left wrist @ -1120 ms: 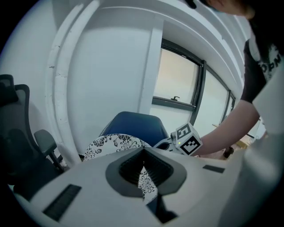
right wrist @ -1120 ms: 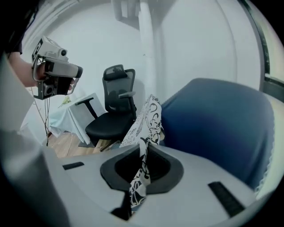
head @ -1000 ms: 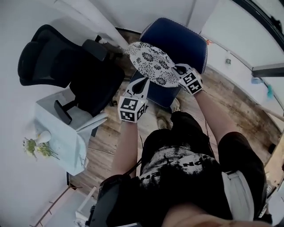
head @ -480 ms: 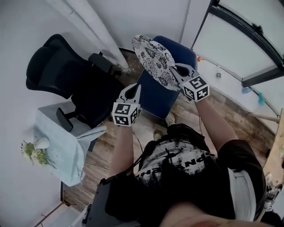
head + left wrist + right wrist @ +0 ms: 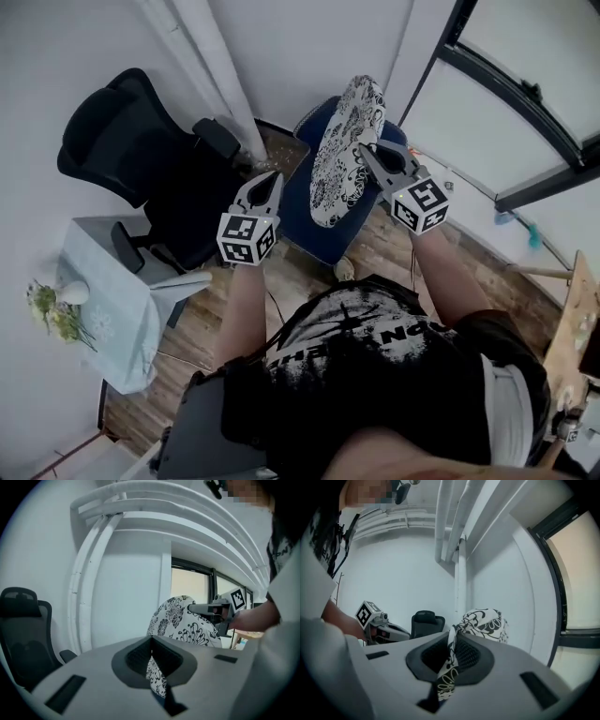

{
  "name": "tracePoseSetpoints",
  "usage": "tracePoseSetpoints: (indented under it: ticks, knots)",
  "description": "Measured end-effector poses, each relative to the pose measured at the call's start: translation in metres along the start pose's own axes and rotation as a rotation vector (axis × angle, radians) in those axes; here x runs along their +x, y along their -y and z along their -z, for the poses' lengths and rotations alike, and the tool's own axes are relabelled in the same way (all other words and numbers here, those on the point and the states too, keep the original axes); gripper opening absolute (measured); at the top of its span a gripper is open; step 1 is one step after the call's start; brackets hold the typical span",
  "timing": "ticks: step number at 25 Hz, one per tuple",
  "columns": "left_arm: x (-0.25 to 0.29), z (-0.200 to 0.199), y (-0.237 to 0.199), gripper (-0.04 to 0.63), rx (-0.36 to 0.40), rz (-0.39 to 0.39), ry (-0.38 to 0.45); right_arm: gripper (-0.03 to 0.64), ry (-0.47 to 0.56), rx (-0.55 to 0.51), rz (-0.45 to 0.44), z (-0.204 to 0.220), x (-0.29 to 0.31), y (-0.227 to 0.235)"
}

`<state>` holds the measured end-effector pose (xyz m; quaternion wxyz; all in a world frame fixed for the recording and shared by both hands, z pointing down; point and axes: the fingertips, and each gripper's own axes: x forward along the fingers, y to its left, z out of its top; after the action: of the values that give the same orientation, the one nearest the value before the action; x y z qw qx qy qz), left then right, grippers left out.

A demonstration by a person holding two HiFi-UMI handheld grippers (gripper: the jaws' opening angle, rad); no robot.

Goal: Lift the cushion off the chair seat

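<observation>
The cushion (image 5: pixel 342 159) is white with a black flower print. It hangs tilted on edge above the blue chair (image 5: pixel 298 202), clear of the seat. My right gripper (image 5: pixel 367 150) is shut on its upper right edge, and the pinched fabric (image 5: pixel 451 667) shows between the jaws in the right gripper view. My left gripper (image 5: pixel 272 178) is held up left of the cushion, apart from it, shut with nothing in it. In the left gripper view the cushion (image 5: pixel 183 620) hangs ahead of the left gripper (image 5: pixel 151 644), with the right gripper (image 5: pixel 206 609) gripping it.
A black office chair (image 5: pixel 141 150) stands to the left. A small table with a pale cloth (image 5: pixel 122 300) and flowers (image 5: pixel 52 314) is nearer me on the left. White pipes (image 5: pixel 211 66) run up the wall behind. A dark window frame (image 5: pixel 506 84) is on the right, over the wooden floor (image 5: pixel 403 253).
Both grippers have risen. The cushion swung from lying nearly flat over the seat to hanging on edge from the right gripper. The left gripper, earlier at the cushion's edge, is now apart from it.
</observation>
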<state>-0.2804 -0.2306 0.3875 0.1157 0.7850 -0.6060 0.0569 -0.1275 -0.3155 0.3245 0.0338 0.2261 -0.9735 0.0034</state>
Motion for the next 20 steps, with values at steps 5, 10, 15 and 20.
tracePoseSetpoints:
  ticks: [5,10,15,20]
  knots:
    - [-0.015,-0.016,-0.001,0.012,0.006,-0.005,0.029,0.031,0.041,-0.019,-0.011,-0.017,-0.007,-0.01]
    - [-0.015,-0.013,0.005,0.012,0.016,0.007,0.014,0.031,0.027,-0.022,0.008,-0.014,-0.015,-0.004]
    - [-0.009,-0.013,0.012,0.012,0.029,0.028,0.001,0.031,0.015,-0.008,0.019,-0.007,-0.017,-0.007]
    - [-0.007,-0.011,0.018,0.012,0.011,0.04,0.001,0.031,-0.003,0.008,0.016,0.002,-0.023,-0.013]
